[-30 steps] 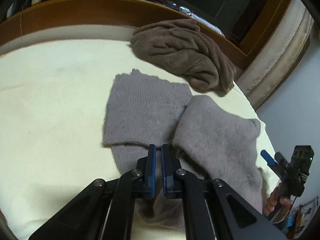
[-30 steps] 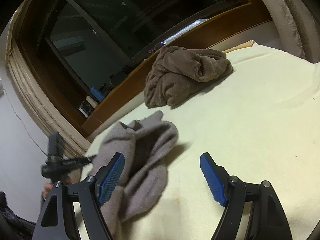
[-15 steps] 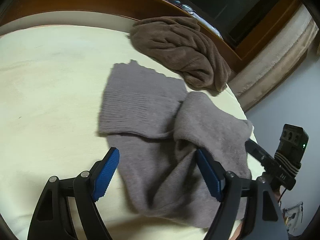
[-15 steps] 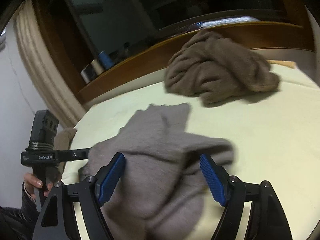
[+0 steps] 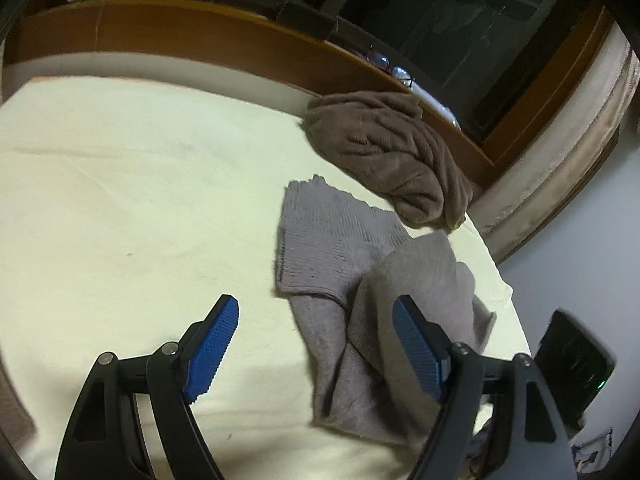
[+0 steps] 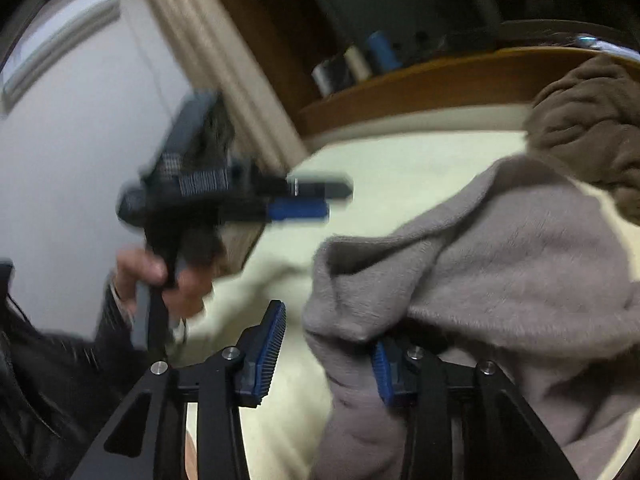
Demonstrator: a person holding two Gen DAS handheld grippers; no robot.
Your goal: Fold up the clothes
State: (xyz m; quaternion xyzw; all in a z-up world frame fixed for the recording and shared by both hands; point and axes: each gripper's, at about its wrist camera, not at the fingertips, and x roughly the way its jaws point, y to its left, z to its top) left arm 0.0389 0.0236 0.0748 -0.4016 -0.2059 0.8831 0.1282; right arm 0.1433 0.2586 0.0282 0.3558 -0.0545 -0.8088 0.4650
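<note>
A grey knit garment (image 5: pixel 344 248) lies crumpled on the cream bed (image 5: pixel 120 200), its ribbed end towards the far side. My left gripper (image 5: pixel 316 344) is open and empty, above the sheet at the garment's near left edge. In the right wrist view my right gripper (image 6: pixel 328 356) is open, with a fold of the grey garment (image 6: pixel 480 264) draped over its right finger and bulging between the jaws. The left gripper also shows there (image 6: pixel 312 200), blurred, held by a hand.
A brown garment (image 5: pixel 392 152) is heaped at the far right of the bed, against the wooden headboard (image 5: pixel 200 36). It also shows in the right wrist view (image 6: pixel 592 120). A curtain (image 5: pixel 580 128) and wall stand past the bed's right edge.
My left gripper opened, let go of the grey garment and drew back to the left. My right gripper swung left and moved in low against the garment's edge.
</note>
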